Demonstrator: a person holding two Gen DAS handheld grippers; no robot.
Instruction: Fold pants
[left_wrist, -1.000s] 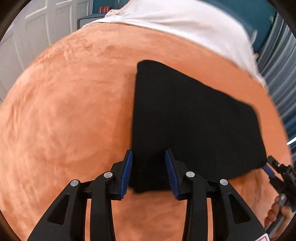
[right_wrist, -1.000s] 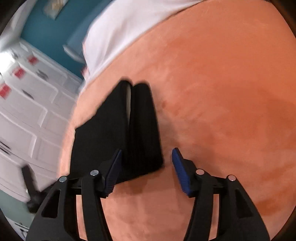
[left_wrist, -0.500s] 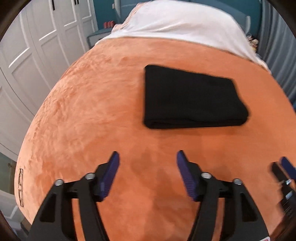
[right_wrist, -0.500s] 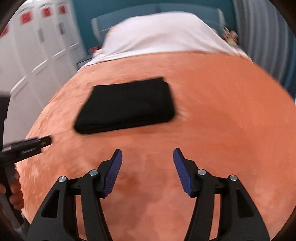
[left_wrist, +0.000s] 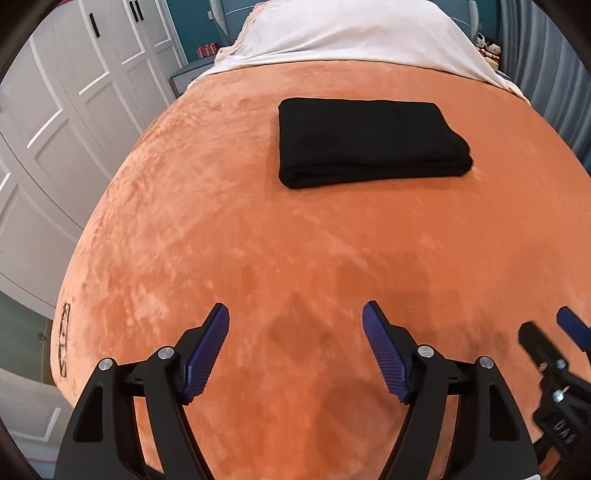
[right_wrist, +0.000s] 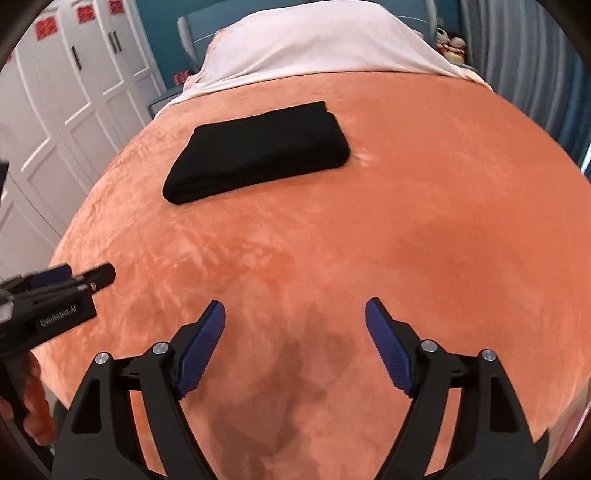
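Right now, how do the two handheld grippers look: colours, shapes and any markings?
The left gripper and the right gripper look alike: black plastic frames with triangular cut-outs and silver pivot screws, each carrying two ribbed blue fingertip pads. Seen from the right wrist view, the left one's black body carries small white lettering, too small to read reliably. No cables show.

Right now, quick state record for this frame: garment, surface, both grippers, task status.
garment: black pants, folded into a compact rectangle, lying flat
surface: orange blanket on a bed, white sheet beyond it
left gripper: open, empty, above bare blanket, apart from the pants
right gripper: open, empty, apart from the pants
task status: fold looks complete
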